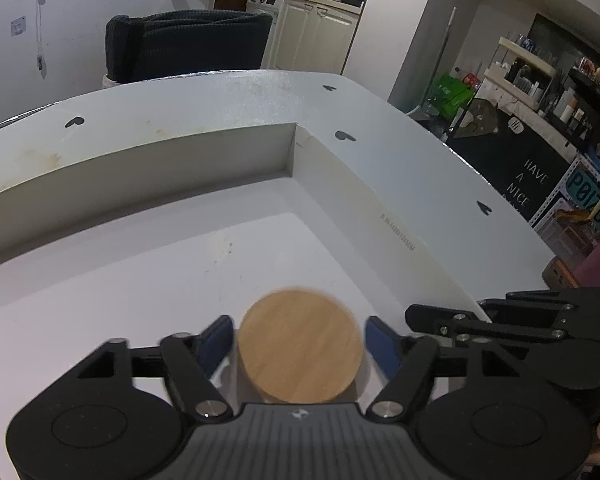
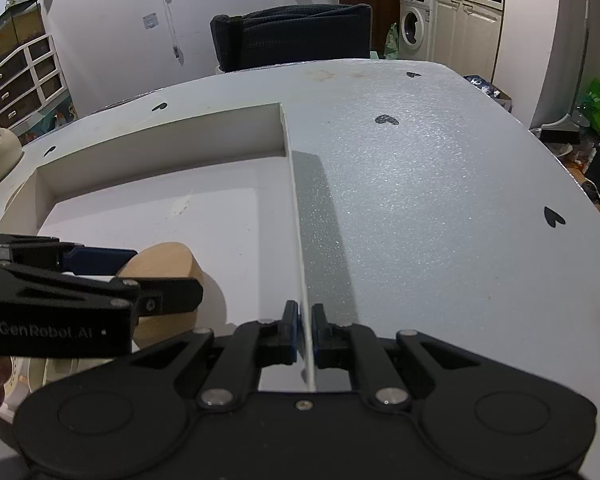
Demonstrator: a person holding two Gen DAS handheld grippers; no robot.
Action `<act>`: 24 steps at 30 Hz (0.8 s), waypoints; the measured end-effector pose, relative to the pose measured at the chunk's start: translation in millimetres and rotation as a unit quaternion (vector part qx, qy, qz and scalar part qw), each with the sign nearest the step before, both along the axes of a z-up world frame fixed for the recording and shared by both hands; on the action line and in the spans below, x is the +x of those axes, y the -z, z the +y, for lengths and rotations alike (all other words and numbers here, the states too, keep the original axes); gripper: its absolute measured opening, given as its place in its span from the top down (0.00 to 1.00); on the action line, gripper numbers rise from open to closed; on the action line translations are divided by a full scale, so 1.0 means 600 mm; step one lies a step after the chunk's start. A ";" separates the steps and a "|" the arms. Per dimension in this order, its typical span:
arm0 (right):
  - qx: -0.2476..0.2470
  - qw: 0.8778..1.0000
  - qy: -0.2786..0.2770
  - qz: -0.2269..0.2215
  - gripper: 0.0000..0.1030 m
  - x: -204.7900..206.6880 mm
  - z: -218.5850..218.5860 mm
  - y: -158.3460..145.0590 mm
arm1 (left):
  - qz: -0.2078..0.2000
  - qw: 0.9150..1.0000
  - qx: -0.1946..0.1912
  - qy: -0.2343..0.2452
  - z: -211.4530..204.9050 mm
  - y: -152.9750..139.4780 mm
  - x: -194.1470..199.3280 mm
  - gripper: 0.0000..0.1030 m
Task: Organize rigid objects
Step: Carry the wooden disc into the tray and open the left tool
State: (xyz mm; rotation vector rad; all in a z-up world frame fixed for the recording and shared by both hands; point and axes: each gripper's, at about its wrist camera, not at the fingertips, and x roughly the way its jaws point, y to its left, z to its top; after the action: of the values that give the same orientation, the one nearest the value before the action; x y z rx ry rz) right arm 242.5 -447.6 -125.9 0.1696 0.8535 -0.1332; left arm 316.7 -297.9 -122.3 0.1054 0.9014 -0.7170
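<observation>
Left hand-held gripper (image 1: 300,334) spread w/ wooden cylinder (image 1: 299,346) between pads; right hand-held gripper (image 2: 305,330) pinching box wall (image 2: 300,240).

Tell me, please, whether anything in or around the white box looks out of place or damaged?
Nothing stands out. The wooden-lidded jar stands upright inside the white box, and the right hand-held gripper pinches the box's side wall, which looks straight.

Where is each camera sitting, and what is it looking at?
Left wrist: on the left claw, looking down into the white box at the wooden lid between open fingers; fingertips show bottom right.
Right wrist: on the right claw, looking down along the box's side wall, which it pinches; a hand shows at left.
Shared: box, lid, table, dark chair, each other's claw.
</observation>
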 end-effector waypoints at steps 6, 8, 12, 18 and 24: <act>0.000 1.000 0.000 0.000 0.93 0.001 0.001 0.000 | -0.001 1.000 0.001 0.002 0.003 -0.004 -0.006 0.17; 0.000 1.000 0.000 0.000 0.93 0.000 0.001 0.000 | 0.000 1.000 0.000 0.003 0.005 -0.006 -0.008 0.15; 0.000 1.000 0.000 0.000 0.93 0.000 0.001 0.000 | -0.004 1.000 -0.004 0.002 0.011 -0.015 -0.013 0.09; 0.000 1.000 -0.002 0.000 0.93 0.001 0.000 -0.001 | -0.017 1.000 -0.014 0.000 0.031 -0.039 -0.023 0.02; 0.001 1.000 -0.002 -0.001 0.93 0.001 0.000 -0.001 | -0.051 0.999 -0.020 -0.005 0.061 -0.077 -0.045 0.00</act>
State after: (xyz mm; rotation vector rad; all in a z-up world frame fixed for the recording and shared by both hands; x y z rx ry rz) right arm 243.3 -447.6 -125.3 0.1693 0.8521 -0.1286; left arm 289.8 -261.3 -76.2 0.1004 0.7898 -0.7143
